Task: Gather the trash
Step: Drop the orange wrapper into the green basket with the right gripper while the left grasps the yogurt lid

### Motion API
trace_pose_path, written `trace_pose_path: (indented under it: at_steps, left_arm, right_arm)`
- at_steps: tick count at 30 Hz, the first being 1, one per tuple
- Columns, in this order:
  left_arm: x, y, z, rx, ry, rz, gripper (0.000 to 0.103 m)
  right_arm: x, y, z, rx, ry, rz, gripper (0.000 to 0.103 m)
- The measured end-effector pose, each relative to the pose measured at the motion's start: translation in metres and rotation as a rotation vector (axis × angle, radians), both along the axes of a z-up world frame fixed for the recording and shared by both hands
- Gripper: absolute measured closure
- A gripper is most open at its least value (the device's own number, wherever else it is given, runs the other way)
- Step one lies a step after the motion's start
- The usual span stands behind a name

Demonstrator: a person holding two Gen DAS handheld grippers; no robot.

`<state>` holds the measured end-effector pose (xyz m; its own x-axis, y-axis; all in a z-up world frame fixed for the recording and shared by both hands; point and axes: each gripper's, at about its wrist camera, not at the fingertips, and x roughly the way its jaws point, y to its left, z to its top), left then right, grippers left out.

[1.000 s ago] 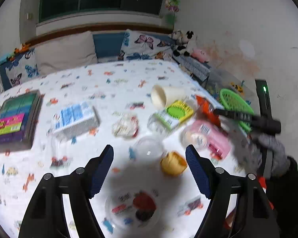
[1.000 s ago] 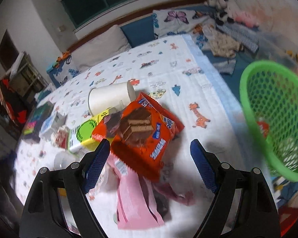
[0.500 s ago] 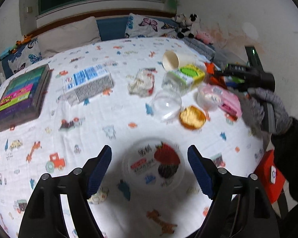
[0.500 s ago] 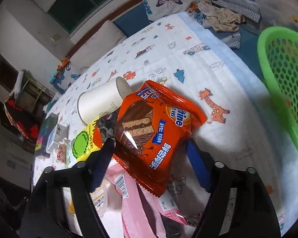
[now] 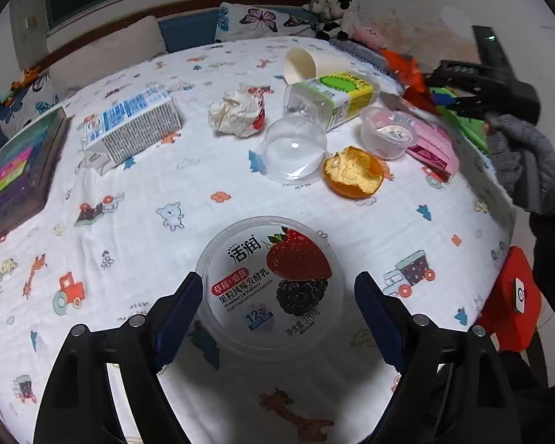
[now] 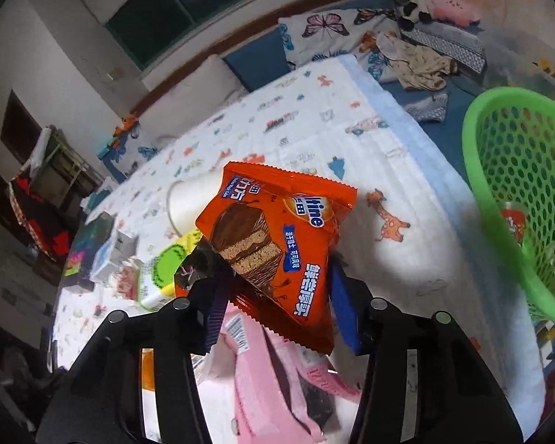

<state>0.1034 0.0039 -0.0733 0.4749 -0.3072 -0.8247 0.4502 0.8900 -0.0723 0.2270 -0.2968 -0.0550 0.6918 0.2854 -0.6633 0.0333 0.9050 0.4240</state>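
A round clear yogurt tub with a strawberry and blackberry label lies on the patterned sheet. My left gripper straddles it; its jaws are still opening and the pads stand off the rim. My right gripper is closing, with its pads pressing an orange snack wrapper that tilts up off the bed. In the left wrist view, that wrapper and a gloved hand show at the far right. A green mesh basket stands to the right of the bed.
Across the sheet lie a paper cup, a green-yellow carton, a clear dome lid, an orange peel, crumpled paper, a blue-white carton, a small cup and a pink wrapper. A dark box lies far left.
My left gripper dropped toward the sheet, and the yogurt tub now lies between its fingers. The right jaws closed on the orange wrapper and raised it off the pile.
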Motion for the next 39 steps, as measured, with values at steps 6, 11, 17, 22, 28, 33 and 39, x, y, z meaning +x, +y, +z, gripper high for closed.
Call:
trace_pose_path:
  at_steps: [6,11,17,22,28,33,39]
  left_arm:
    - [-0.002,-0.002,-0.002,0.014,-0.014,-0.005,0.017]
    - [-0.001,0.002,-0.003,0.005,-0.013,0.012,0.016]
    - [0.001,0.002,-0.011,0.018,0.022,0.002,0.014]
    - [0.009,-0.001,-0.013,0.025,0.018,0.001,0.014]
    - [0.008,-0.006,-0.014,0.053,-0.013,-0.002,0.016]
    - [0.006,-0.004,-0.002,0.013,-0.027,0.017,0.016]
    - [0.012,-0.016,0.038,-0.078,-0.082,0.005,0.016]
  right_arm:
    - [-0.014,-0.003,0.019,-0.052,-0.056,-0.012,0.053]
    - [-0.024,-0.012,0.026,-0.071,-0.085,-0.039,0.053]
    - [-0.033,-0.031,0.028,-0.062,-0.088,-0.078,0.053]
    - [-0.040,-0.041,0.028,-0.059,-0.091,-0.104,0.053]
    - [-0.050,-0.054,0.027,-0.082,-0.090,-0.144,0.053]
    - [-0.060,-0.077,0.028,-0.099,-0.078,-0.209,0.053]
    - [-0.066,-0.128,0.026,-0.118,-0.046,-0.327,0.051]
